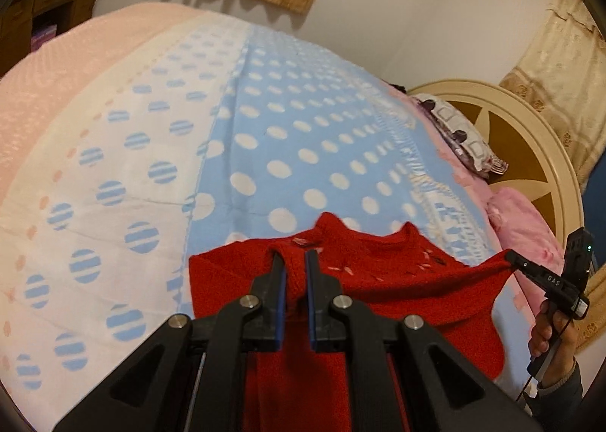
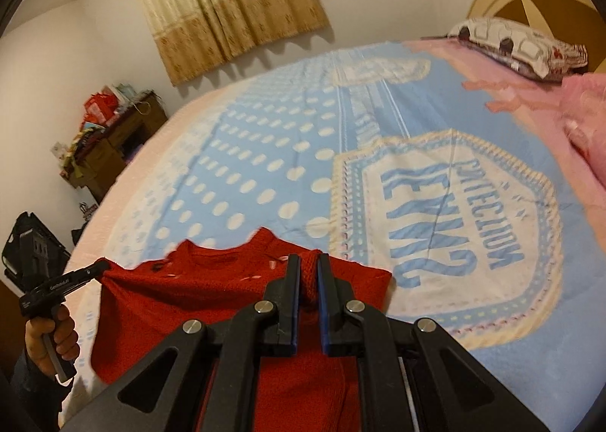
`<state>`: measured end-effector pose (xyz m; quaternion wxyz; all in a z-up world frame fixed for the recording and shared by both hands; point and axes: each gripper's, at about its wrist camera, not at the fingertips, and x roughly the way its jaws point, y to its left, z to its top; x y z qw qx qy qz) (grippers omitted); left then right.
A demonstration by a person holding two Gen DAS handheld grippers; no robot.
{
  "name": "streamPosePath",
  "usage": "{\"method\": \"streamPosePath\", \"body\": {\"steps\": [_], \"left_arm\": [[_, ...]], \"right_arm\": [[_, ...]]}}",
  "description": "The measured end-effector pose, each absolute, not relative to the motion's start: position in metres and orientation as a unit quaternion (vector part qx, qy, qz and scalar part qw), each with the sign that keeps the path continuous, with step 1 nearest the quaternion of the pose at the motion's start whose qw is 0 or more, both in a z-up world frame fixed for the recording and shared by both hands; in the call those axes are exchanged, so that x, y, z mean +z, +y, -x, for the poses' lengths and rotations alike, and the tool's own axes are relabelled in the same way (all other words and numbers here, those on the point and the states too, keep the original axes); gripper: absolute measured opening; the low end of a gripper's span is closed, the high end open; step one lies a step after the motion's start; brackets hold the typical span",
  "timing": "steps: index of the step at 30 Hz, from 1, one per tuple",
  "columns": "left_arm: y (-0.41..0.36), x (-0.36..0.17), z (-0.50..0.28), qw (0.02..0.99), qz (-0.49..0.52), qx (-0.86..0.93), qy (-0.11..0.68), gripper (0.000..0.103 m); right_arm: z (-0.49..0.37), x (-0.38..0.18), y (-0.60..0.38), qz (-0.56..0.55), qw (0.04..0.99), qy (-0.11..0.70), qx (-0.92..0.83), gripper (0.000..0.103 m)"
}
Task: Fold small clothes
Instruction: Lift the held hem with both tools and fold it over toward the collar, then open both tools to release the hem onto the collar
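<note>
Red knitted small sweater (image 1: 378, 280): held up by its shoulder line just above the bed, collar uppermost, body hanging toward the cameras. Judged purpose: stretching the top edge taut between two grips so the garment hangs flat and square before it is laid down for folding.

Left black two-finger gripper (image 1: 294, 265): fingers nearly closed on a bunched fold of knit at one shoulder. Seen from the right wrist view, it reaches in level from the side, the person's hand (image 2: 51, 337) wrapped round the handle below.

Right black two-finger gripper (image 2: 308, 269): fingers clamped on a ridge of red knit at the opposite shoulder. In the left wrist view it also points level toward the garment, its holding hand beneath.

Blue polka-dot bedspread (image 1: 288, 121): spread flat beneath the sweater, judged the laying surface.

Patterned pillow (image 2: 519, 45): at the far right, well apart from the garment.
</note>
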<state>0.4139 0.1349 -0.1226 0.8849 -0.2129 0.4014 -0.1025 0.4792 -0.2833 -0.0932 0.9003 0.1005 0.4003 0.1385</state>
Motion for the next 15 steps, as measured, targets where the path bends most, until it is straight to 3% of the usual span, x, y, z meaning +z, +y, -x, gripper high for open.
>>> {"method": "streamPosePath", "body": {"steps": [8,12,13,14,15], "left_arm": [[0.13,-0.143,-0.441,0.882,0.195,-0.095,0.418,0.009],[0.133,-0.145,-0.442,0.887,0.191,-0.079,0.412,0.018],[0.135,-0.142,-0.44,0.889,0.191,-0.072,0.41,0.02],[0.136,-0.136,-0.435,0.894,0.19,-0.07,0.401,0.023],[0.136,-0.13,-0.429,0.899,0.183,-0.072,0.39,0.03]], "right_arm": [[-0.522,-0.136,-0.285,-0.105,0.884,0.441,0.115,0.008],[-0.537,-0.151,-0.285,-0.104,0.875,0.46,0.105,0.011],[-0.537,-0.151,-0.285,-0.101,0.877,0.46,0.098,0.02],[-0.536,-0.149,-0.286,-0.096,0.879,0.458,0.088,0.048],[-0.533,-0.147,-0.287,-0.095,0.883,0.452,0.086,0.062]]}}
